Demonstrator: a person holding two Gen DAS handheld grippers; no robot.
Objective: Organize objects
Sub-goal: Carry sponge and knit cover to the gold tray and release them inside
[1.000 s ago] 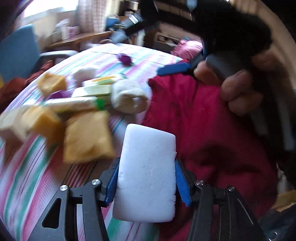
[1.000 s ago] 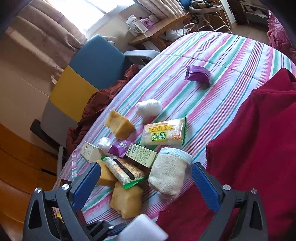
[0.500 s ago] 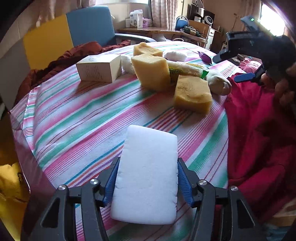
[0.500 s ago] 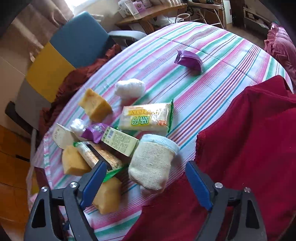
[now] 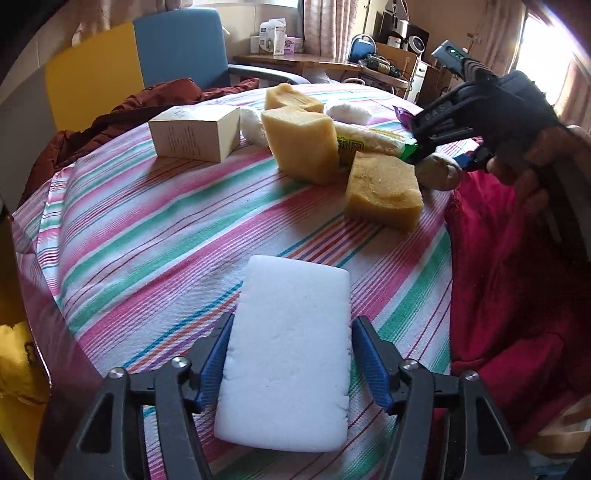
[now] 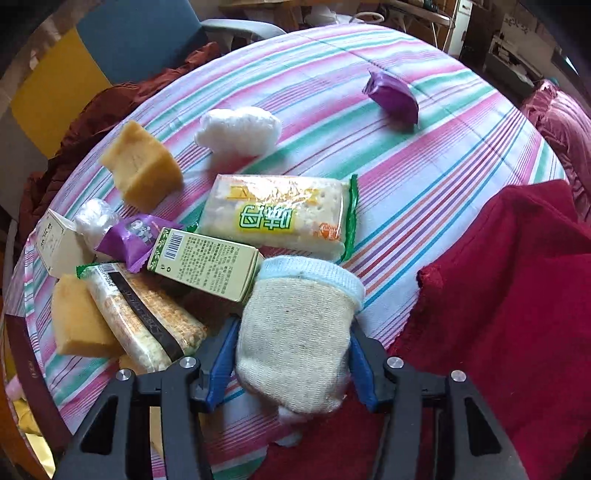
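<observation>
Covering the table: a cloth (image 5: 155, 236) striped in pink, green, white and blue lies under everything you are sorting.
Far left: a yellow and blue chair (image 5: 147, 62) stands behind the table, with a dark red garment (image 5: 122, 114) bunched against the table's edge.
Your left gripper (image 5: 290, 354): its blue pads sit against both long sides of a white foam block (image 5: 291, 347), which you hold just over the near part of the cloth.
Left-centre: a white carton (image 5: 195, 133) rests on the cloth; right of it stand two yellow sponges (image 5: 303, 147), and a third (image 5: 382, 190) lies flat nearer you.
Centre pile, from your right wrist: a purple wrapper (image 6: 136, 232), a green printed box (image 6: 207, 262) and a long cracker pack (image 6: 147, 325) overlap; a wide cracker packet (image 6: 280, 218) lies behind them and a white fluffy lump (image 6: 238, 127) farther back.
Your right gripper (image 6: 291, 354): its jaws are closing, and a beige knitted mitt (image 6: 299, 332) with a pale blue cuff sits between the pads, touching them on both sides.
Right of centre: a purple pouch (image 6: 393, 96) lies alone, well apart from the pile.
Right: a red cloth (image 6: 509, 295) covers the table's edge.
Room behind: a wooden desk (image 5: 295, 61) with boxes, and curtains (image 5: 325, 22).
</observation>
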